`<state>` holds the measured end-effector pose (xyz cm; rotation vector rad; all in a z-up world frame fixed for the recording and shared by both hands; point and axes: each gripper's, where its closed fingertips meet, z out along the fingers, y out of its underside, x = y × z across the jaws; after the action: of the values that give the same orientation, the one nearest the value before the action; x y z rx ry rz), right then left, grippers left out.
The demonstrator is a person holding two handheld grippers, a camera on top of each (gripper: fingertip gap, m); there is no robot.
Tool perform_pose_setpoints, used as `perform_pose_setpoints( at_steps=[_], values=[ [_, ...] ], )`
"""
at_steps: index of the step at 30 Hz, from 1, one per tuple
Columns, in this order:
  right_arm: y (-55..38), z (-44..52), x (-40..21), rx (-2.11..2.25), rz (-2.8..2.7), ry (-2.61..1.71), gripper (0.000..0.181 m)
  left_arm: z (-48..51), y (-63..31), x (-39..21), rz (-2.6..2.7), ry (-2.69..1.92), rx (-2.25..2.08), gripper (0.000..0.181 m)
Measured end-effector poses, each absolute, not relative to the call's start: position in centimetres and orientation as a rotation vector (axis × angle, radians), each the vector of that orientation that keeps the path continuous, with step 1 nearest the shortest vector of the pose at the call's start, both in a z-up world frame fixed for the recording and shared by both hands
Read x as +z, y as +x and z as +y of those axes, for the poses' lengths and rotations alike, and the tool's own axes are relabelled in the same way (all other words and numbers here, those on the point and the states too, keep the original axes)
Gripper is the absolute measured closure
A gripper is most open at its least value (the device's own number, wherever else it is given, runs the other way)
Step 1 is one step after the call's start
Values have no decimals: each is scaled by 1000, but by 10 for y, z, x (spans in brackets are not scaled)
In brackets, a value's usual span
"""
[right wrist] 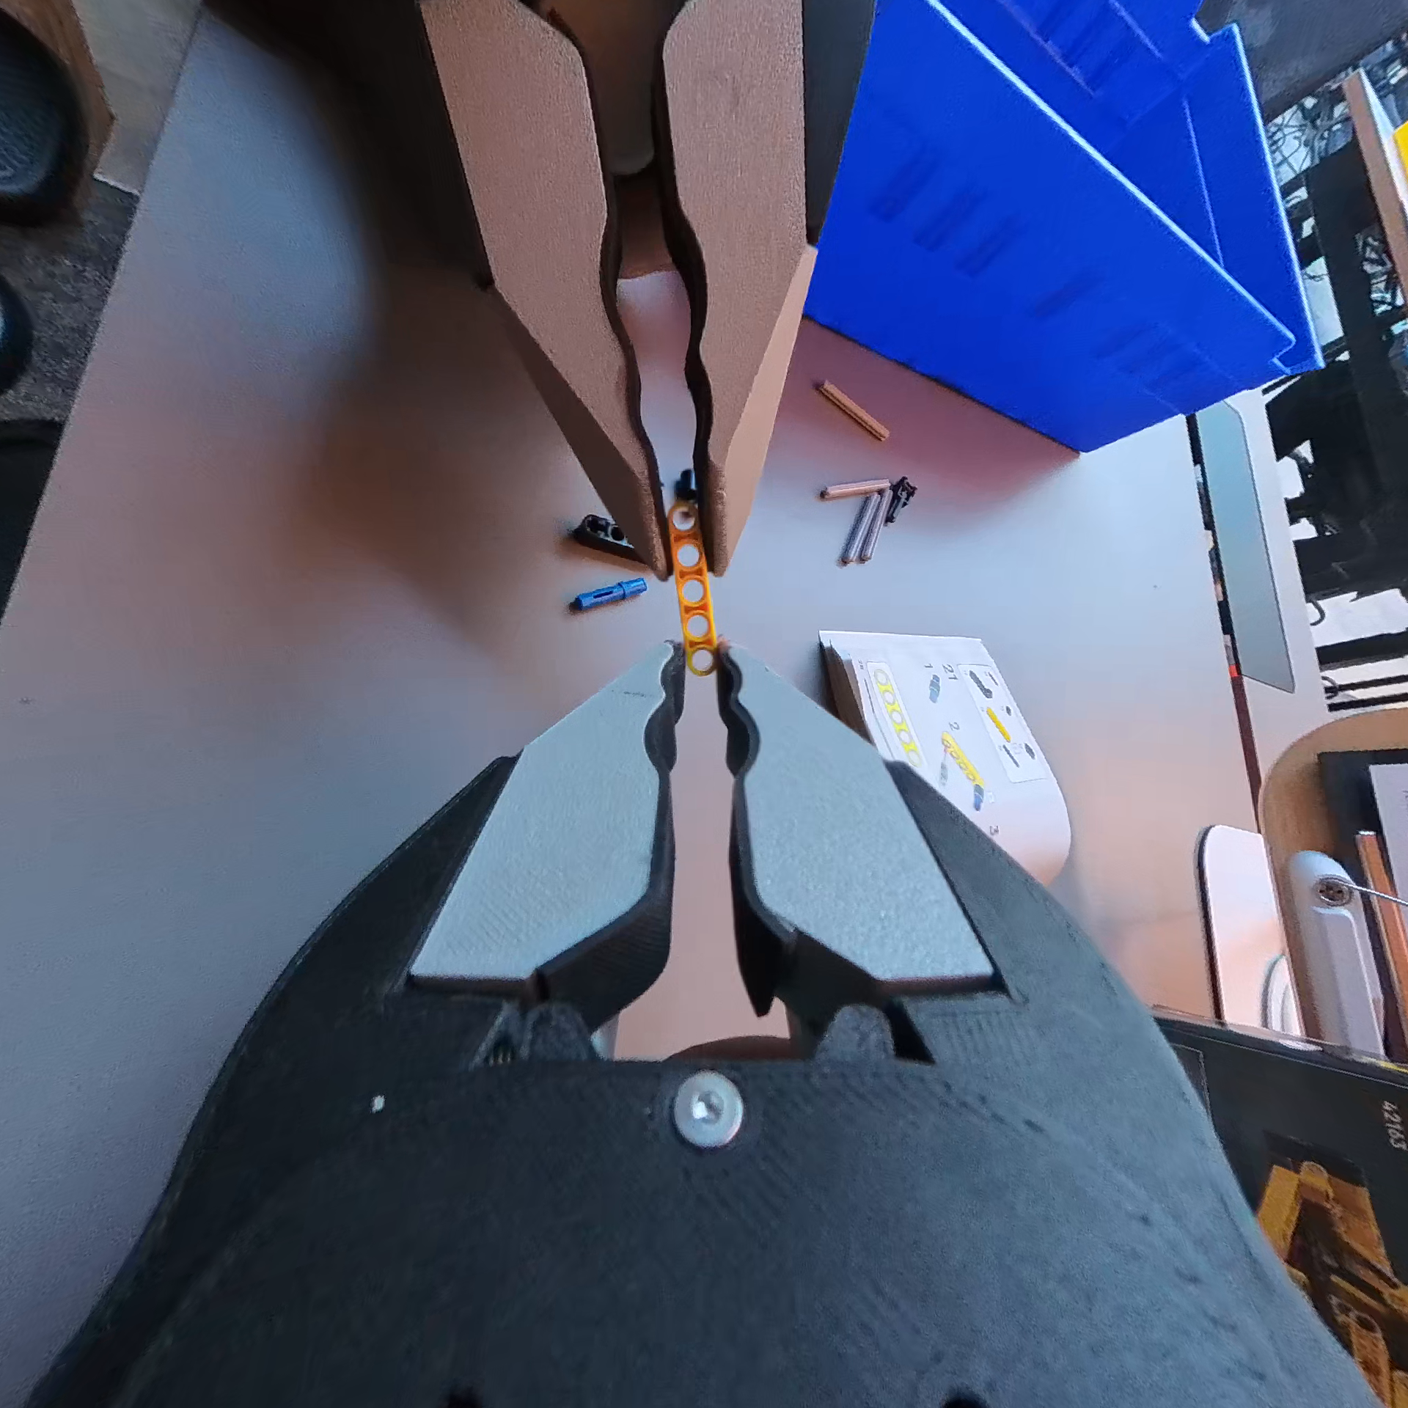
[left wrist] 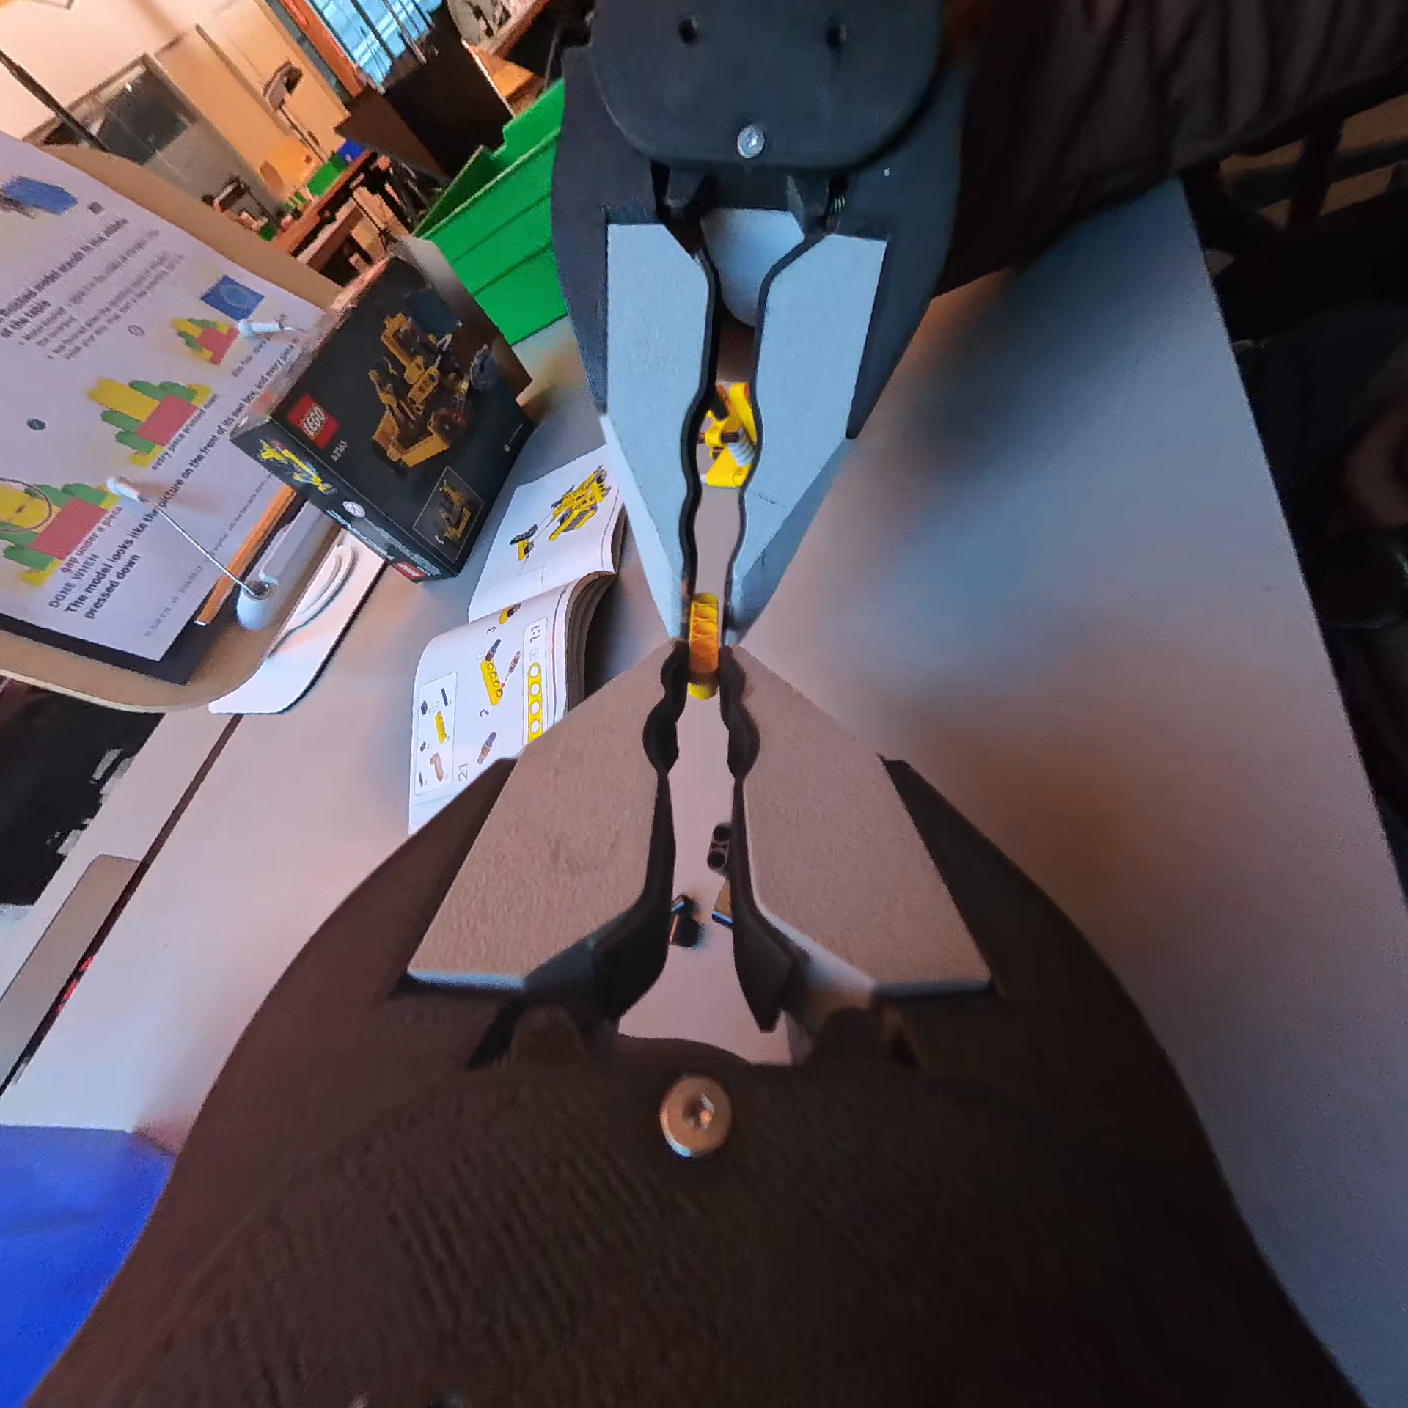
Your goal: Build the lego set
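1. Both my grippers have the same piece: a yellow beam (right wrist: pixel 693 593) with a row of holes, held up over the grey table (right wrist: pixel 228 533), dead centre of both views.
2. My right gripper (right wrist: pixel 701 659) is nearly closed, pinching the beam's near end hole. My left gripper (left wrist: pixel 699 661) is closed just as tight on the other end; in the right wrist view it reaches down from the top of the frame.
3. What matters here: the beam's long axis runs straight from one gripper to the other, so we're nose to nose and neither is nearer.
4. The loose bits sit below: blue pin (right wrist: pixel 609 594) and black connector (right wrist: pixel 602 532) left of centre, grey axles (right wrist: pixel 865 526) to the right.
5. The open instruction booklet (right wrist: pixel 945 731) lies right of centre. My guess is one side lets go next.
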<state>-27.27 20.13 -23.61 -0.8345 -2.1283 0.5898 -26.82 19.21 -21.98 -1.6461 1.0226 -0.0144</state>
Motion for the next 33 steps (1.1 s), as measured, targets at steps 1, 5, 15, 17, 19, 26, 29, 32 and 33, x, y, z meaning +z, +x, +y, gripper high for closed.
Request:
perform_pose_setpoints(
  at_steps=[1, 5, 15, 17, 19, 26, 29, 32, 33],
  values=[
    [-272, 200, -236, 599, -2131, -834, 177, 191, -268, -220, 1032, -1644, -19, 176],
    [-273, 199, -234, 615, -2130, -840, 177, 190, -268, -218, 1022, -1612, 17, 176],
    [-278, 175, -228, 711, -2134, -804, 177, 171, -269, -210, 945, -1585, -16, 176],
    [-283, 171, -228, 704, -2130, -819, 176, 165, -275, -212, 933, -1615, 0, 177],
    [-287, 174, -229, 657, -2114, -844, 166, 159, -288, -217, 927, -1652, 67, 176],
    [-287, 169, -247, 715, -2142, -982, 173, 137, -325, -228, 859, -1739, 282, 176],
    [-294, 170, -256, 676, -2156, -1023, 171, 135, -333, -229, 839, -1749, 342, 176],
    [-306, 173, -253, 695, -2136, -1078, 171, 139, -342, -234, 839, -1767, 425, 175],
    [-311, 175, -252, 697, -2127, -1108, 171, 141, -345, -237, 848, -1773, 460, 175]
  ],
)
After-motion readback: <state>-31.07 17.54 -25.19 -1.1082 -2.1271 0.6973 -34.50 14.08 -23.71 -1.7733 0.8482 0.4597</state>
